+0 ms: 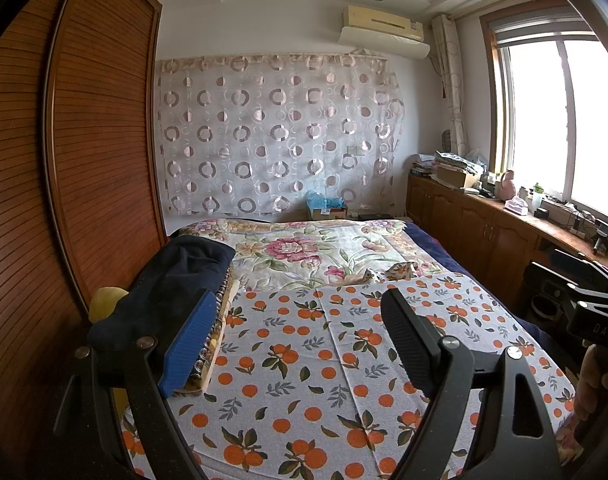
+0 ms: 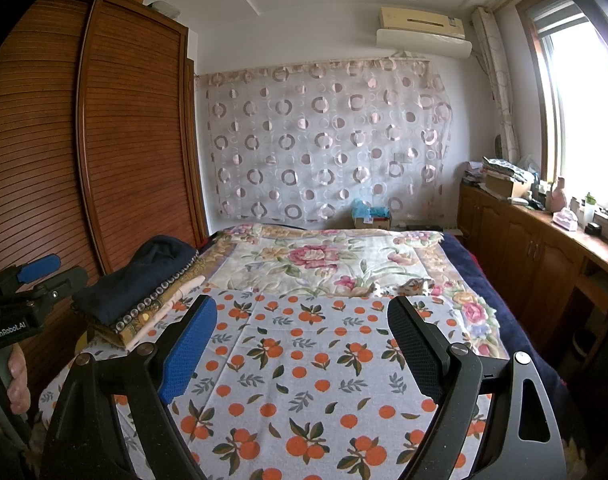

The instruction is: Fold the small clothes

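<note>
Both the left gripper [image 1: 300,344] and the right gripper [image 2: 304,350] hover with jaws apart and empty above the orange-print cloth [image 2: 304,360]. At ten o'clock a stack of folded clothes [image 2: 144,288] rests, while a small crumpled garment [image 2: 414,285] lies at one o'clock on the floral bedspread [image 2: 316,256]. Reaching it cleanly probably means pinching two separate edges, then spreading it flat before creasing.

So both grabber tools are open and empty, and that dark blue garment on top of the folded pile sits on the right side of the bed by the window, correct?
Not quite. The dark blue garment tops the folded pile on the left side of the bed, by the wooden wardrobe, as the right wrist view shows. Both the left gripper and right gripper are open and empty.
</note>
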`<state>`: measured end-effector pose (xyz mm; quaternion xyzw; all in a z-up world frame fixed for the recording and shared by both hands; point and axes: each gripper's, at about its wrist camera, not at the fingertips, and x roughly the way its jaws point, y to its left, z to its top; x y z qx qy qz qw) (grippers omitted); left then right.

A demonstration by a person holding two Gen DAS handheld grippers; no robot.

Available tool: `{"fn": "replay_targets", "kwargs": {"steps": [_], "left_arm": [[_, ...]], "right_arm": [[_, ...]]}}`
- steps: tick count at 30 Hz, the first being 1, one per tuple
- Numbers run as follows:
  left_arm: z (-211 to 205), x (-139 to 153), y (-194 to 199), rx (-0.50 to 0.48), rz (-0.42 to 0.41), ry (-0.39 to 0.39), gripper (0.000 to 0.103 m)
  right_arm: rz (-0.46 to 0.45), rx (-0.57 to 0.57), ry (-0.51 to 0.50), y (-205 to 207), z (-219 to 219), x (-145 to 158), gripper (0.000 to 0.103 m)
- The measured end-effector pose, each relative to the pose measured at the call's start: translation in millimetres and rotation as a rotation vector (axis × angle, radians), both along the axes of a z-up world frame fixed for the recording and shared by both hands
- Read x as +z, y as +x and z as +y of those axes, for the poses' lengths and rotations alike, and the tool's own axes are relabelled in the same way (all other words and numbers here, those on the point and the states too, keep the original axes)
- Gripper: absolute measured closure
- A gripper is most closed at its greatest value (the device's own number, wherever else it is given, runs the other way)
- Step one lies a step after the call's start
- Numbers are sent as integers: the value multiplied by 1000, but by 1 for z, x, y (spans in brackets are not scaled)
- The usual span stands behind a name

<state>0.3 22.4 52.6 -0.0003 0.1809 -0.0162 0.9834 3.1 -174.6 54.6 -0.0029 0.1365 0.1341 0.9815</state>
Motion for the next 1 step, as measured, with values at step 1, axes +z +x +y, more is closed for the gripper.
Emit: {"fn": "replay_targets", "kwargs": {"steps": [1], "left_arm": [[0, 0, 0, 0, 0, 0, 18]], "right_arm": [[0, 1, 0, 0, 0, 0, 15]]}}
